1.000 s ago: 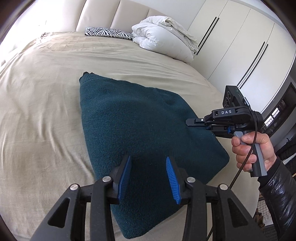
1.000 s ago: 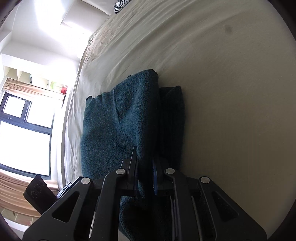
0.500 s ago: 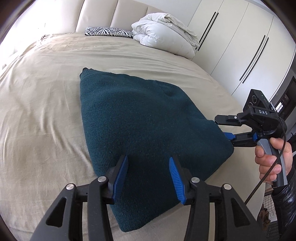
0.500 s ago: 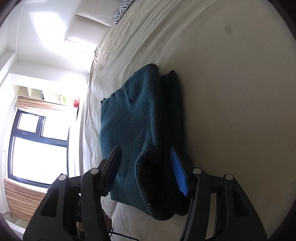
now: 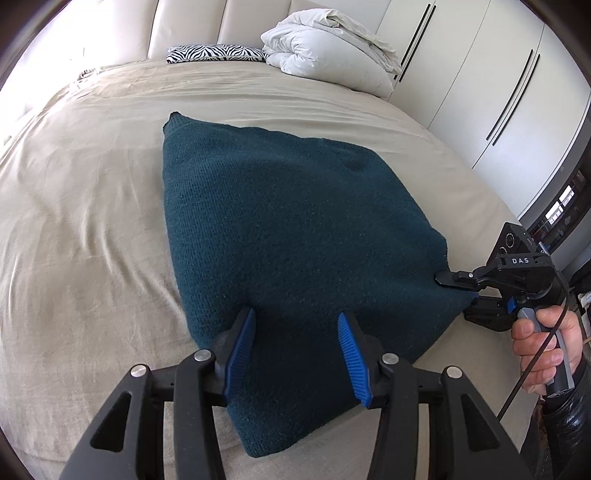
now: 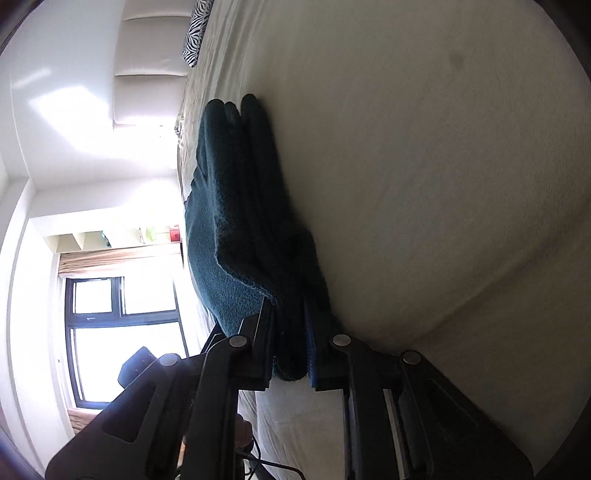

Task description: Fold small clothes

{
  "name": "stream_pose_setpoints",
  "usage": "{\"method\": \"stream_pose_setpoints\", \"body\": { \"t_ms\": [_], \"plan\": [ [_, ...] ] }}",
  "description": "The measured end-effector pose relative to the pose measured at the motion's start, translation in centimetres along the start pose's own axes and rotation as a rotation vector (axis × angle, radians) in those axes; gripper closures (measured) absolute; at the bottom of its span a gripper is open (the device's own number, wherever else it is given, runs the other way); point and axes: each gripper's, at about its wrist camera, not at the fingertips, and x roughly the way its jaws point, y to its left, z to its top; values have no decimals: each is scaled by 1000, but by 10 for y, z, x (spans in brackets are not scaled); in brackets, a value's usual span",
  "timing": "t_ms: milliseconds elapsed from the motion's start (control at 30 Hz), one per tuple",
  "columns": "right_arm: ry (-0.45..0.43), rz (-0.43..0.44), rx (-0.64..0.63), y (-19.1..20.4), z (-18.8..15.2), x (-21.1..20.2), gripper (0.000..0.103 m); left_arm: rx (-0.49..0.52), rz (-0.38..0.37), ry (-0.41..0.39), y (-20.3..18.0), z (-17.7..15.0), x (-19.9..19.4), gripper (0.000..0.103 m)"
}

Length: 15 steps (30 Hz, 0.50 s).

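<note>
On the bed (image 5: 92, 221), right gripper (image 6: 290, 343) jaws pinch the sweater (image 5: 295, 229) corner; left gripper (image 5: 293, 354) jaws spread above it.

Beige sheet (image 5: 92, 229) is spread over the bed, a bit wrinkled. A zebra-print pillow (image 5: 216, 53) is laid flat by the padded headboard (image 5: 184, 26), with a white duvet (image 5: 332, 48) bunched up beside it. White wardrobe doors (image 5: 491, 81) are seen on the right, and a window (image 6: 122, 332) across the room.

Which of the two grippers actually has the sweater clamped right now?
The right gripper: its jaws are shut on the near right corner of the green sweater. The left gripper hangs open over the near edge, pads apart.
</note>
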Motion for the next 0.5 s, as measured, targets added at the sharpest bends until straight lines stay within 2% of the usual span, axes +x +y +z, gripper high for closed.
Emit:
{"method": "stream_pose_setpoints", "body": {
  "t_ms": [133,200,267,333,400,500],
  "plan": [
    [-20,42,-10,-7,-5,-4,95,21,12,-1,1,-2,1,54],
    [-21,0,-48,3,-6,-13,93,22,11,2,2,-2,2,54],
    [-32,-86,-117,28,-21,-14,85,24,10,2,4,-3,1,54],
    [-43,-139,-199,45,-25,-35,85,15,5,2,4,-4,1,54],
    [-50,-199,-230,61,-30,-35,85,6,1,6,4,-6,-1,54],
    [-63,-224,-238,72,-35,-37,86,21,9,18,3,-7,-1,54]
  ]
}}
